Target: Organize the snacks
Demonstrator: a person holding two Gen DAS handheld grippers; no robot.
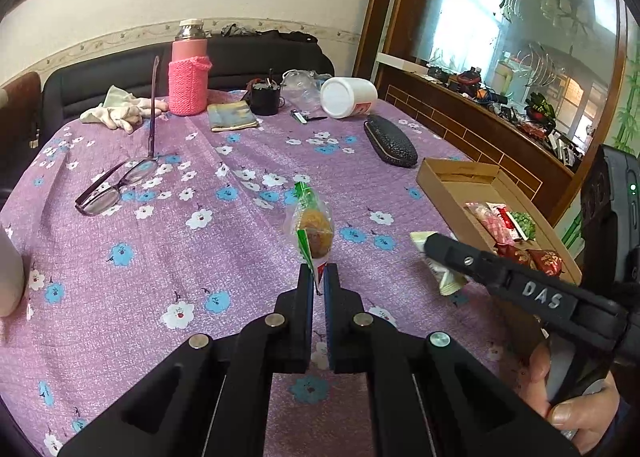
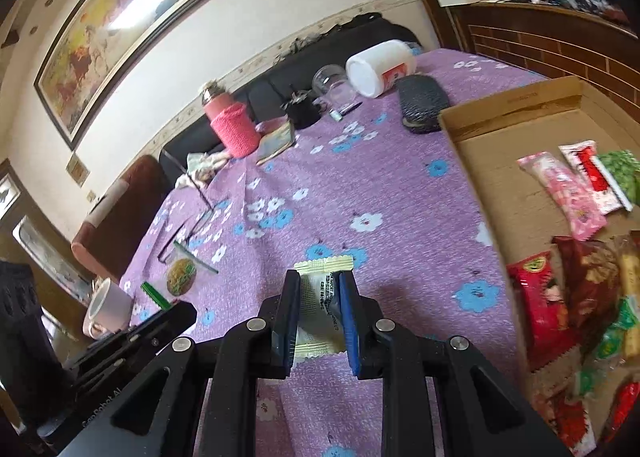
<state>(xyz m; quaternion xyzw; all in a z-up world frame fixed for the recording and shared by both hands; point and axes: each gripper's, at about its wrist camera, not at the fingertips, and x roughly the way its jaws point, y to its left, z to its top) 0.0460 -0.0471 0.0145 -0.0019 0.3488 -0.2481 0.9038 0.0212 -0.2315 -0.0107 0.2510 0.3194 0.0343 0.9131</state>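
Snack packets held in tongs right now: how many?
2: the clear-wrapped pastry pinched by the left tongs, and the cream packet clamped in the right tongs. Others lie in the cardboard box.

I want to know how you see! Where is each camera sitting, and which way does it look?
Left wrist: sits on the left gripper, looking down across the purple table; shows its fingers pinching a cake packet, plus a hand.
Right wrist: sits on the right gripper, facing the table; shows its fingers squeezing a white packet.
Both see the pink bottle and snack box.
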